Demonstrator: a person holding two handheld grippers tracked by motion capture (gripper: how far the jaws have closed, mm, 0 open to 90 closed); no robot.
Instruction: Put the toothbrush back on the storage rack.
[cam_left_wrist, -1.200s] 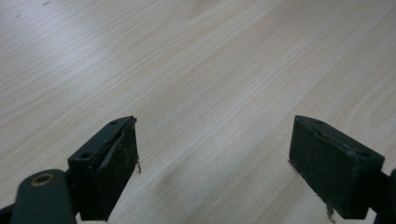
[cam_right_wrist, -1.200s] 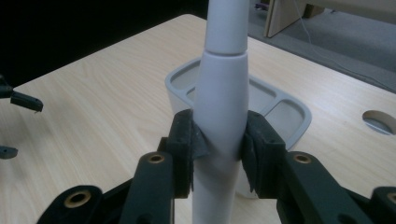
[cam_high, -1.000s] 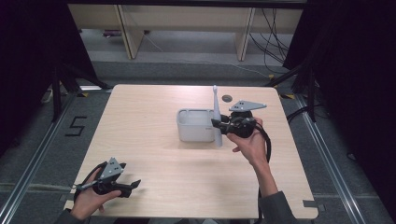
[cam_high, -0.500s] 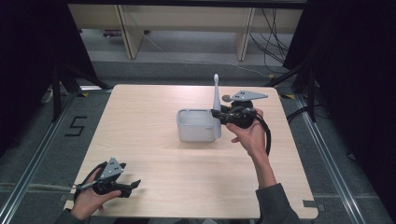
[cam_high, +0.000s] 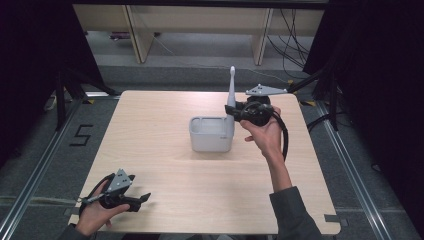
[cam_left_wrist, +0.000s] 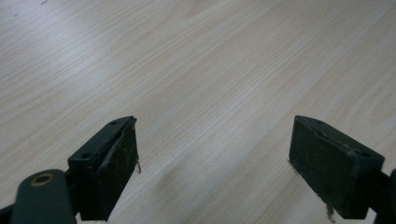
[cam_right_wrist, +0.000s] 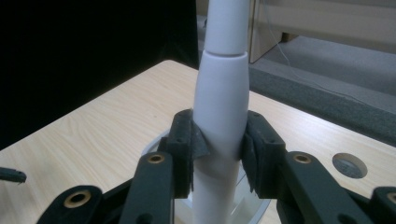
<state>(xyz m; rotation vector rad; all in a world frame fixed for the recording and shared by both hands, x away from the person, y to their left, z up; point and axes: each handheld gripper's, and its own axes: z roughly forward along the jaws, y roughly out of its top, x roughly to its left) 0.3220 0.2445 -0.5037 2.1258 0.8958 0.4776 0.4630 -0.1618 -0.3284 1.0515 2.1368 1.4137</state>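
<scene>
Right gripper (cam_high: 231, 111) clamps the white toothbrush (cam_high: 231, 90) upright above the holder (cam_high: 212, 134); left gripper (cam_left_wrist: 212, 172) idle, jaws apart; its destination remains.

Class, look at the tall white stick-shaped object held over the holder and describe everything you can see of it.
The white electric toothbrush stands upright, clamped at its thick handle between the right gripper's two black pads. It looks like smooth matte plastic: a fat rounded body, a seam, then a slimmer neck rising to a small head. Its lower end sits at the right end of the white holder on the wooden table; whether it touches is unclear.
</scene>
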